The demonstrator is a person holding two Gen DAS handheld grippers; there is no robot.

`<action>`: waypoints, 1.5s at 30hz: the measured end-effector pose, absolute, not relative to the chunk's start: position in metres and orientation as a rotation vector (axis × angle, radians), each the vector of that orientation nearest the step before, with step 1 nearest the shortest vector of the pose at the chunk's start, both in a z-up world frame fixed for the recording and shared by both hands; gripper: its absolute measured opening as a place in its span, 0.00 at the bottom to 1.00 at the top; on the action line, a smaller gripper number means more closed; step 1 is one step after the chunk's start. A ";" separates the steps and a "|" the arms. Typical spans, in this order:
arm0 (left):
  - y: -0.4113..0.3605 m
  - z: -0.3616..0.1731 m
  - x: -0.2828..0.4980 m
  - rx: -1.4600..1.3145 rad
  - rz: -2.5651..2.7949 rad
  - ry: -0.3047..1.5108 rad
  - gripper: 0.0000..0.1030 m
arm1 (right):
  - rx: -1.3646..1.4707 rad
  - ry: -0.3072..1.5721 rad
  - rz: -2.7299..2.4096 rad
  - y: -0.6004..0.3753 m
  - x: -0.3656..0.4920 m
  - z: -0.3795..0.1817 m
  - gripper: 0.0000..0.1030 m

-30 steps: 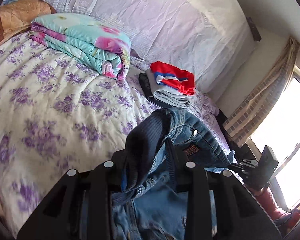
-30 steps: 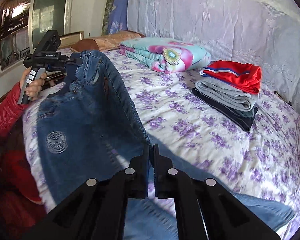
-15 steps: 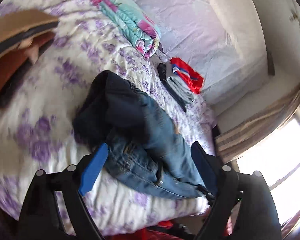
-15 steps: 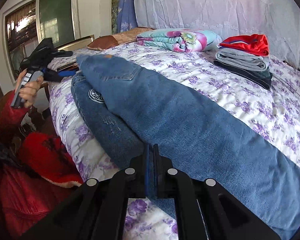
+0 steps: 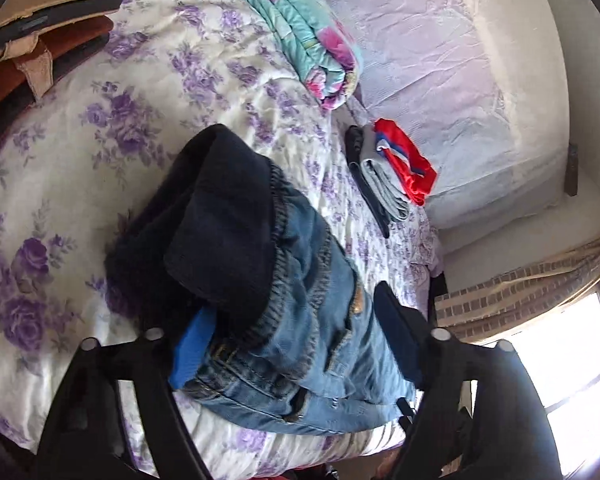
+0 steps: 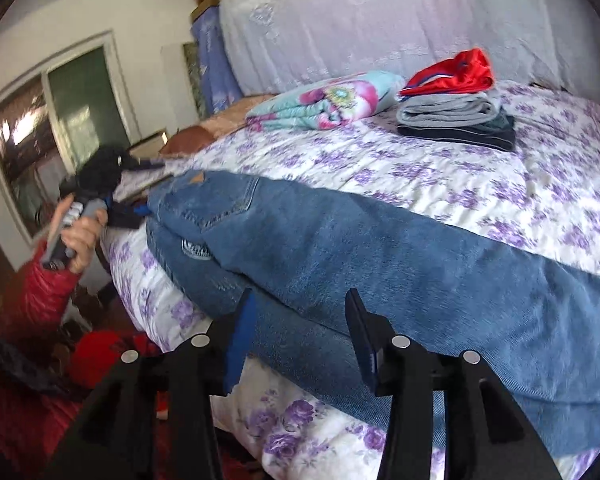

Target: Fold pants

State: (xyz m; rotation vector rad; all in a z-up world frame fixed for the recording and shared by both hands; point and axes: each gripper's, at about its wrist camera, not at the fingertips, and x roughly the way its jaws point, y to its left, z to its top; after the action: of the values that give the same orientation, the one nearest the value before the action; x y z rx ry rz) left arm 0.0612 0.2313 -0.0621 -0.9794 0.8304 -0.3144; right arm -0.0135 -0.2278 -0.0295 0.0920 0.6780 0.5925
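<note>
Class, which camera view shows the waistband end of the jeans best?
The left wrist view: the jeans' waistband with its dark lining lies close, between the left gripper's fingers. The right wrist view shows it far off; mostly legs.

Left tool (image 5: 292, 332): jaws apart, just been narrowing after a wide opening; denim lies between them, pads not pressing it. Tilted, pointing downward.

Right tool (image 6: 300, 320): jaws apart, just been opening; cloth between, not pinched.

Left hand (image 6: 80, 236) grips its tool's handle, blurred; red sleeve (image 6: 40, 292) below it.
</note>
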 end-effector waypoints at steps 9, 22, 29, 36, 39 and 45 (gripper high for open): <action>0.240 -0.057 0.046 -0.930 -0.324 0.794 0.23 | 0.704 0.810 0.622 -0.266 -0.007 -0.058 0.60; 0.246 -0.058 0.054 -0.946 -0.382 0.799 0.23 | 0.935 0.946 0.488 -0.238 0.022 -0.089 0.67; 0.248 -0.060 0.057 -0.958 -0.389 0.803 0.23 | 0.898 0.815 0.473 -0.238 0.024 -0.086 0.51; 0.246 -0.043 0.052 -0.896 -0.388 0.790 0.23 | 0.809 0.770 0.504 -0.256 0.016 -0.070 0.06; 0.250 -0.040 0.041 -0.924 -0.421 0.781 0.23 | 0.745 0.760 0.531 -0.257 0.001 -0.052 0.06; 0.256 -0.071 0.019 -0.890 -0.373 0.845 0.22 | 0.637 0.832 0.477 -0.267 -0.023 -0.066 0.03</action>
State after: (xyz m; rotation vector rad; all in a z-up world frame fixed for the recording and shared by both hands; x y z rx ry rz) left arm 0.0187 0.2559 -0.0713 -0.8902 0.8446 -0.3728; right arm -0.0226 -0.2673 -0.0656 0.6373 0.8321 0.4770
